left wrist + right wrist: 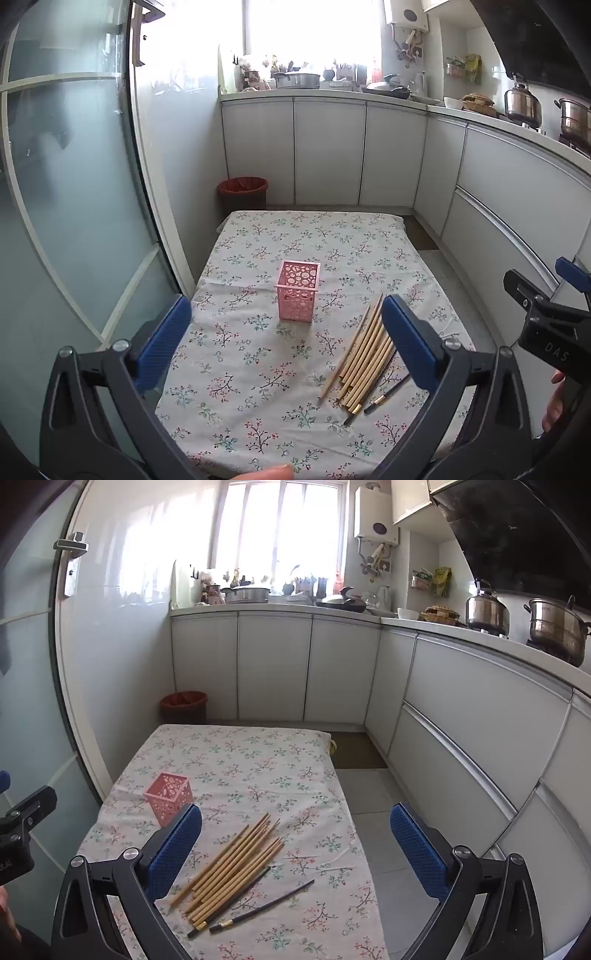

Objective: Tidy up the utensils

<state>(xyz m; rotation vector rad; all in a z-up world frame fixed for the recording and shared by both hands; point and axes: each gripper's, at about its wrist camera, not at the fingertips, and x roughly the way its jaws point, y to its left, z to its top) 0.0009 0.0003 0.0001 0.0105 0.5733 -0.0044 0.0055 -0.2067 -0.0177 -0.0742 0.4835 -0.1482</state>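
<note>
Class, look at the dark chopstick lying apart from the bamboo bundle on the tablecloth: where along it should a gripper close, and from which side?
Probably best to grip the dark chopstick near its middle, coming from above with the pads across its length. It lies flat and alone, clear of the bamboo bundle.

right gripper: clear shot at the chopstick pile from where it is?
Probably yes. The right gripper is open, and the chopsticks lie loose on the tablecloth just ahead of it. The pink holder stands off to the side.
</note>
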